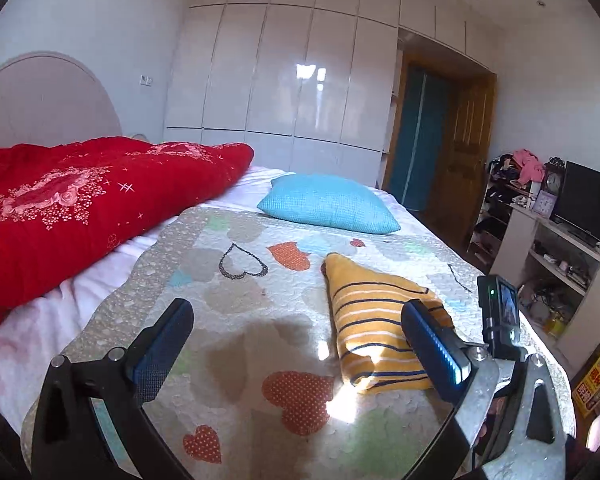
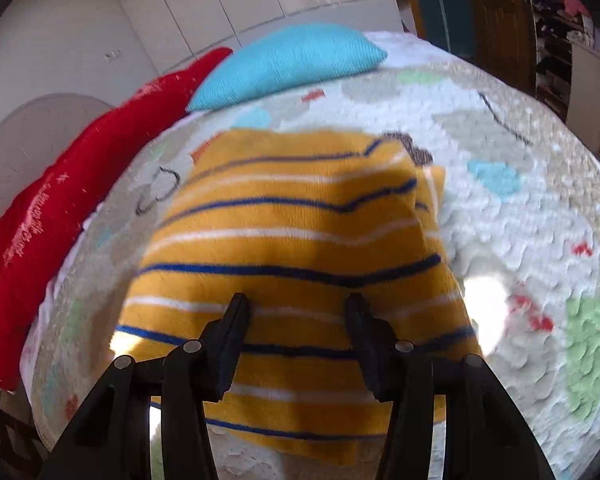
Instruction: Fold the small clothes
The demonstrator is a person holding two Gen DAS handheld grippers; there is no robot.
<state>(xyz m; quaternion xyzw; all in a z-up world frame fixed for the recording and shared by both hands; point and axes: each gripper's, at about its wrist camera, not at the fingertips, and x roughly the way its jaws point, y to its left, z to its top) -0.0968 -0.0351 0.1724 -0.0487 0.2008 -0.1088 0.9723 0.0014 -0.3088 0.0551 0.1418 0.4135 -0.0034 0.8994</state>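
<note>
Yellow striped garment (image 2: 292, 264) folded, apparently doubled; right gripper (image 2: 296, 304) parted above.

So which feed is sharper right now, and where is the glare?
Left wrist view: sharp, with a sun patch on the quilt beside the striped garment. Right wrist view: motion-blurred, with blown-out spots at the garment's edges.

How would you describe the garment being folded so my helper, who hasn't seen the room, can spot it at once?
Start at the bed's heart-patterned quilt, in front of the turquoise pillow and beside the red blanket. The small folded garment lies there, alone on the quilt. It is mustard yellow with thin navy and white stripes.
</note>
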